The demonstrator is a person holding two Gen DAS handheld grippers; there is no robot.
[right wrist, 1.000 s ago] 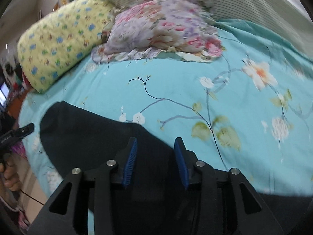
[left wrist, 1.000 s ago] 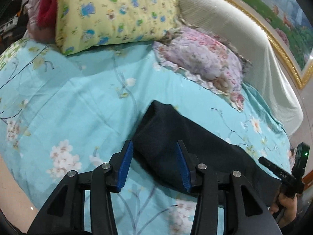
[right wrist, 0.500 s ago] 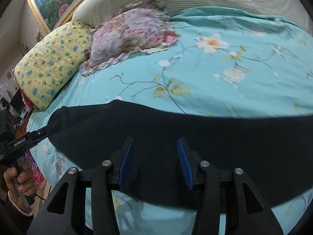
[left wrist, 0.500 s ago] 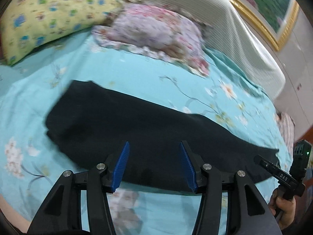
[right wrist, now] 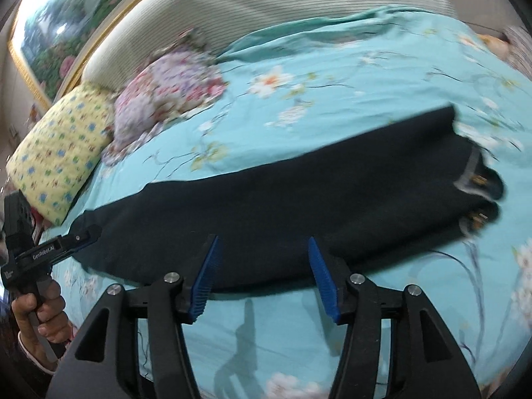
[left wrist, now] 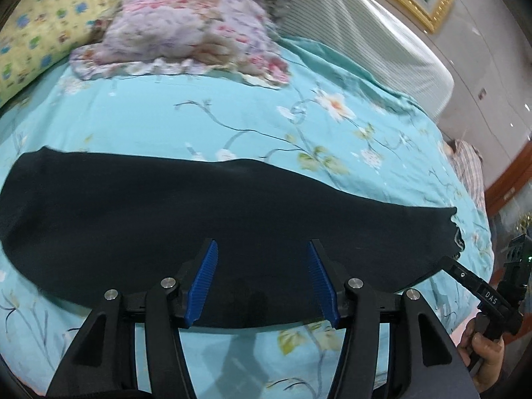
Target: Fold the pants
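The dark pants point(left wrist: 206, 219) are lying flat in a long band across the middle of both frames on the turquoise floral bedspread point(left wrist: 232, 113), waistband point(right wrist: 472, 179) at the right of the right-wrist frame. They are looking soft, limp and light — likely draping and sliding on the sheet, so pinching the edges at hem and waist seems the best hold. The left gripper point(left wrist: 262, 279) is hovering spread wide over the near edge at lower centre, gripping nothing; the right gripper point(right wrist: 262, 276) is likewise gaping and empty. Beyond, two pillows — a pink floral pillow point(left wrist: 186, 30) and a yellow pillow point(right wrist: 63, 153) — are sitting toward the upper left
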